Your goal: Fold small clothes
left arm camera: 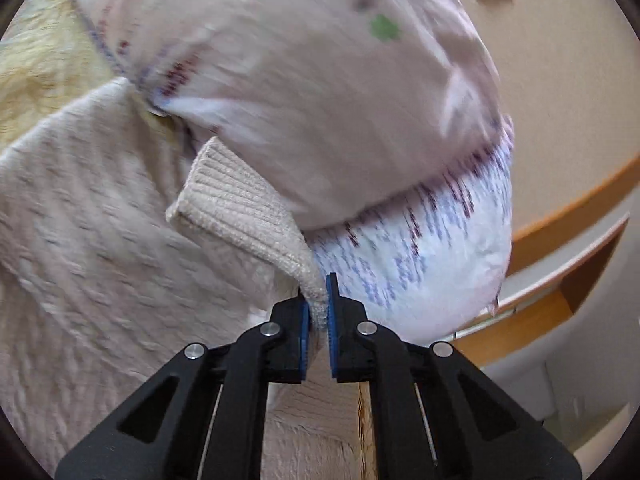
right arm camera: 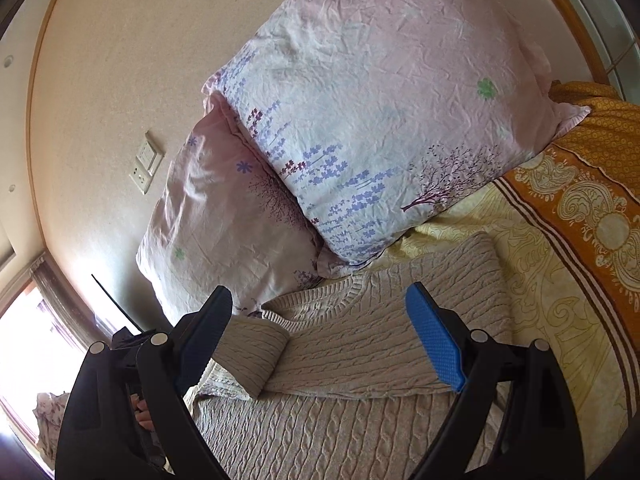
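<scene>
cream cable-knit sweater [right arm camera: 360, 360]: spread on bed [right arm camera: 560, 280] below floral pillows [right arm camera: 380, 128] | left tool [left arm camera: 318, 308]: clamped on ribbed cuff [left arm camera: 240, 208] | right tool [right arm camera: 324, 336]: spread wide, holding nothing | handling: soft, thick, limp, likely stretchy; pinch ribbed edges

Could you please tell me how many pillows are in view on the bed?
2: the upper pillow lies partly over the lower pillow by the wall, both beyond the sweater. Others may be hidden.

Matt cable-knit sweater [right arm camera: 360, 344], ribbed cuff [left arm camera: 244, 208]; crinkled cotton pillows [right arm camera: 380, 120]; textured blue rubber fingers [right arm camera: 436, 340].
</scene>
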### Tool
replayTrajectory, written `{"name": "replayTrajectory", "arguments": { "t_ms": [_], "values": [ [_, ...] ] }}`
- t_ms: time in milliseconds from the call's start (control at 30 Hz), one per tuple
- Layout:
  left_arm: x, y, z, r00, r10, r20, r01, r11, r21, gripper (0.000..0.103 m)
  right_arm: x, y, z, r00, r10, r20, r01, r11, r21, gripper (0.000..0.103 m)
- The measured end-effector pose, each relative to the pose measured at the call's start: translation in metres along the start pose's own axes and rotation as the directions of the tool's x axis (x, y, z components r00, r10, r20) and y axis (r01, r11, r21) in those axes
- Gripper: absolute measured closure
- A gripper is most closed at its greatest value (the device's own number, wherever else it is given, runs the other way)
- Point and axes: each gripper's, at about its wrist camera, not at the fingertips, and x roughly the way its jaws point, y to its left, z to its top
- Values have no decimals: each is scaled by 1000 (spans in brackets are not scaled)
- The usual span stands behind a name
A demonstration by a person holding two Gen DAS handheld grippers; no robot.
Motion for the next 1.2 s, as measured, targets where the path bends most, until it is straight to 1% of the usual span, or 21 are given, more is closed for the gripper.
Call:
{"name": "replayTrajectory", "arguments": {
  "t_ms": [100, 133, 200, 267, 367, 400, 433, 500, 533, 567, 600, 667, 700, 767, 800, 867, 900, 967, 1067, 1133, 1200],
  "values": [
    [44, -40, -36, 993, -12, -121, 31, 987, 156, 96, -4, -12, 3, 1000, -21, 17, 20, 999, 46, 13],
    [57, -50, -49, 987, 5, -162, 29, 978, 206, 96, -5, -16, 4, 999, -32, 19, 30, 998, 62, 13],
    [84, -63, -78, 968, 86, -236, -7, 948, 317, 96, -5, -25, 5, 998, -53, 18, 51, 994, 96, 13],
    [107, -68, -105, 938, 174, -299, -33, 906, 422, 96, -4, -34, 5, 998, -59, 5, 57, 989, 136, 14],
    [127, -61, -133, 878, 300, -373, -70, 851, 520, 92, 2, -44, 4, 997, -65, -30, 69, 982, 173, 20],
    [124, -55, -136, 872, 304, -383, -67, 851, 521, 91, 5, -45, 2, 997, -70, -45, 77, 981, 177, 25],
    [119, -54, -135, 878, 290, -382, -59, 856, 513, 90, 9, -48, 1, 995, -73, -65, 84, 980, 182, 28],
    [106, -54, -129, 878, 264, -399, -40, 872, 488, 79, 16, -51, -2, 991, -75, -108, 95, 978, 188, 40],
    [95, -53, -125, 881, 251, -401, -33, 878, 478, 69, 20, -52, -4, 988, -79, -129, 103, 977, 186, 43],
    [83, -53, -120, 886, 250, -390, -34, 875, 483, 61, 24, -54, -6, 985, -82, -150, 109, 976, 187, 46],
    [69, -53, -116, 892, 262, -368, -44, 861, 506, 59, 27, -55, -7, 983, -83, -167, 114, 975, 188, 48],
    [47, -60, -105, 901, 312, -301, -88, 811, 578, 53, 33, -58, -10, 975, -97, -199, 136, 972, 190, 49],
    [33, -59, -99, 903, 350, -249, -128, 773, 621, 52, 35, -60, -12, 971, -111, -213, 152, 970, 188, 50],
    [5, -54, -83, 892, 433, -131, -230, 684, 693, 47, 40, -60, -15, 962, -135, -237, 179, 969, 173, 53],
    [-10, -51, -74, 878, 474, -65, -287, 629, 722, 47, 41, -60, -16, 958, -150, -245, 192, 969, 157, 55],
    [-39, -39, -56, 834, 549, 57, -393, 518, 760, 44, 46, -55, -18, 947, -182, -265, 216, 970, 107, 59],
    [-53, -31, -47, 800, 590, 108, -444, 461, 768, 43, 48, -52, -20, 941, -197, -276, 227, 971, 80, 63],
    [-71, -14, -31, 740, 653, 159, -505, 383, 774, 40, 53, -46, -23, 930, -225, -291, 244, 970, 27, 70],
    [-90, 15, -16, 675, 717, 176, -544, 322, 775, 40, 56, -42, -26, 918, -264, -297, 269, 963, -26, 77],
    [-95, 30, -11, 652, 738, 174, -551, 304, 777, 40, 55, -43, -27, 919, -264, -292, 268, 963, -28, 77],
    [-94, 41, -5, 639, 749, 175, -561, 298, 773, 40, 54, -43, -26, 920, -266, -289, 269, 963, -30, 77]
  ]
}}
